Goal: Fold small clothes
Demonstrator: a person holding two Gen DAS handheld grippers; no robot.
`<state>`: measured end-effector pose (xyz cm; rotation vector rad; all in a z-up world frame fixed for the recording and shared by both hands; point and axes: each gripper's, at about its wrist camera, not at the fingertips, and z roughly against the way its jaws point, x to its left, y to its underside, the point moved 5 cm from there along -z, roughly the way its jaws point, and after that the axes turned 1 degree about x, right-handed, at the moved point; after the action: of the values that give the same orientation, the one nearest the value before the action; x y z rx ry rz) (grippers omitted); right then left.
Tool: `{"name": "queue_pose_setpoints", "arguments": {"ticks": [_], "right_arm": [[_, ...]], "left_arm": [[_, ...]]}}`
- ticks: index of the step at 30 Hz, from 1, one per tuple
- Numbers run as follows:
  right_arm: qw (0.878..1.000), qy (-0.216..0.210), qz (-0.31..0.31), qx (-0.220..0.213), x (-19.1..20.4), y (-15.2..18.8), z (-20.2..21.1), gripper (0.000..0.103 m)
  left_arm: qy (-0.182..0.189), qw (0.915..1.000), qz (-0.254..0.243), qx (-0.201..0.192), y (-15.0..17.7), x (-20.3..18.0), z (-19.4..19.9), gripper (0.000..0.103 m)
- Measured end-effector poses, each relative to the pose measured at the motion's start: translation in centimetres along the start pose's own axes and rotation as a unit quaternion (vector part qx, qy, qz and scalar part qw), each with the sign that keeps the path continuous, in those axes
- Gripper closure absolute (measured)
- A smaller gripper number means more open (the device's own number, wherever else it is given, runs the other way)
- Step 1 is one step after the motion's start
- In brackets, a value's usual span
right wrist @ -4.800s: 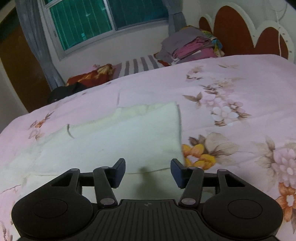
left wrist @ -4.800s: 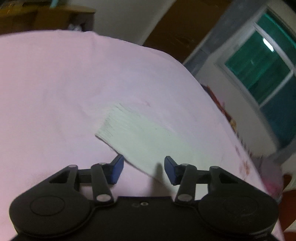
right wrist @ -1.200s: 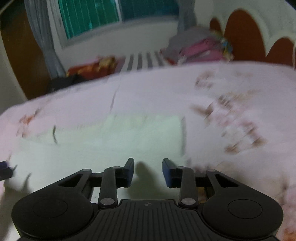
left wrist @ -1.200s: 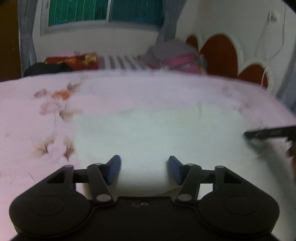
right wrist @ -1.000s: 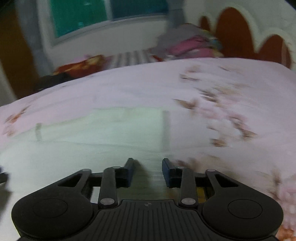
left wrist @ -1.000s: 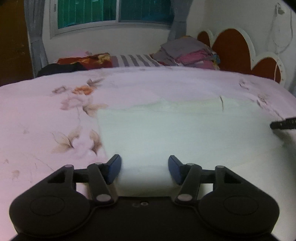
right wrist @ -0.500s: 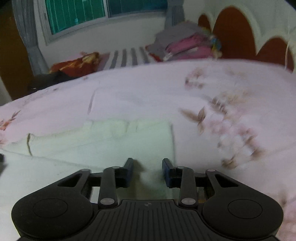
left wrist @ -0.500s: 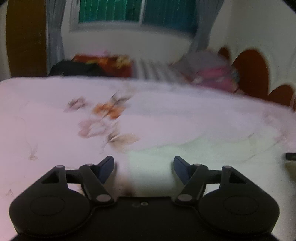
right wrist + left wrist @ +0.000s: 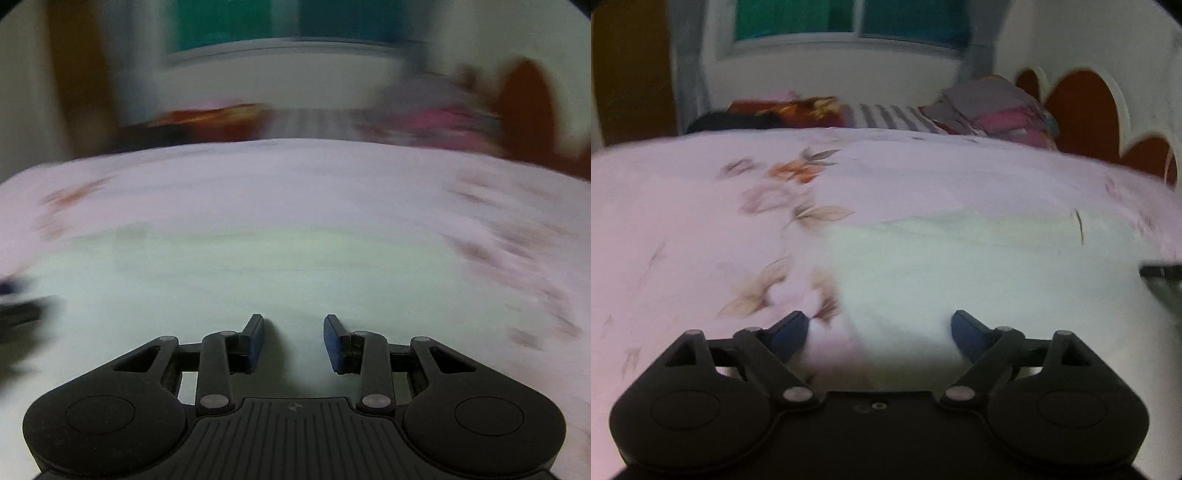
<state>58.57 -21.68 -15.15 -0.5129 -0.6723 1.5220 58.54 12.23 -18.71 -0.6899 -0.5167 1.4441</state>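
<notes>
Two wrist views look down across a bed toward a window; in the left wrist view the left gripper (image 9: 879,328) has its jaws wide and opening, its blue fingertips (image 9: 786,332) straddling the near left corner of a pale cream garment (image 9: 979,266), with the cloth's edge between the jaws but no pad pressing on it; the garment lies flat on the pink floral bedsheet (image 9: 683,229), its left edge running away from the gripper, and it fills the middle and right of that view; at the far right edge a dark sliver is probably the tip of the other tool, though too little shows to be sure; in the right wrist view, which is heavily blurred, the right gripper (image 9: 293,341) hangs over the same garment (image 9: 295,280) with its jaws partly apart and nothing clamped between them. The likely trouble: with the left jaws only half over the corner, a close could pinch sheet along with cloth, or miss the edge and drag it askew; the blur suggests quick movement, which could wrinkle the flat layer. Beyond the bed, left to right: a brown door (image 9: 631,74), a teal window (image 9: 849,18), a striped pillow (image 9: 886,114), a pile of clothes (image 9: 997,107) and a scalloped red headboard (image 9: 1082,110).
</notes>
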Motion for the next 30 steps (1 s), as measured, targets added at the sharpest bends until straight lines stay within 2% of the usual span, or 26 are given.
{"name": "queue_pose_setpoints", "arguments": {"ticks": [1, 2, 5, 7, 9, 11, 12, 15, 17, 20, 24, 30], "right_arm": [[0.999, -0.001, -0.034, 0.004, -1.9, 0.1, 0.1, 0.069], [0.998, -0.020, -0.055, 0.007, -2.9, 0.2, 0.4, 0.069], [0.999, -0.001, -0.050, -0.004, -2.4, 0.2, 2.4, 0.068], [0.999, -0.035, -0.029, -0.014, -0.2, 1.1, 4.1, 0.068], [0.999, -0.052, 0.013, -0.008, 2.3, 2.2, 4.5, 0.068], [0.997, -0.050, 0.050, 0.005, 3.5, 3.4, 4.0, 0.068], [0.998, -0.030, 0.054, 0.010, 3.1, 3.8, 3.5, 0.067], [1.000, 0.010, -0.011, 0.015, -0.2, 4.3, 3.3, 0.063], [0.999, 0.027, -0.018, 0.019, -1.0, 4.0, 4.0, 0.063], [0.999, 0.007, -0.026, 0.024, -1.1, 4.5, 5.2, 0.063], [0.999, -0.005, -0.047, 0.020, -1.8, 5.8, 7.0, 0.063], [0.998, -0.033, -0.048, 0.006, -1.5, 8.3, 11.8, 0.063]], "left_arm": [[-0.008, 0.9999, 0.007, -0.008, -0.2, 0.1, 0.7, 0.026], [-0.014, 0.9996, 0.007, -0.022, -0.6, -0.2, 1.5, 0.026], [0.013, 0.9986, 0.008, -0.050, -0.5, -2.6, 3.6, 0.026], [0.033, 0.9981, -0.027, -0.045, 0.1, -5.4, 3.7, 0.025], [0.025, 0.9960, -0.080, -0.031, 1.1, -7.2, 2.8, 0.025], [0.017, 0.9964, -0.083, -0.007, 2.7, -6.6, 2.0, 0.023], [0.017, 0.9964, -0.082, -0.015, 3.1, -6.0, 2.3, 0.023], [-0.002, 0.9977, -0.067, -0.008, 4.1, -4.3, 3.7, 0.020], [-0.006, 0.9989, -0.046, 0.000, 5.0, -2.8, 4.5, 0.019], [-0.022, 0.9991, -0.035, 0.001, 6.1, -1.8, 5.7, 0.018], [-0.042, 0.9986, -0.032, -0.004, 7.3, -1.8, 8.2, 0.011], [-0.050, 0.9978, -0.042, -0.015, 9.3, -4.0, 11.9, 0.010]]}}
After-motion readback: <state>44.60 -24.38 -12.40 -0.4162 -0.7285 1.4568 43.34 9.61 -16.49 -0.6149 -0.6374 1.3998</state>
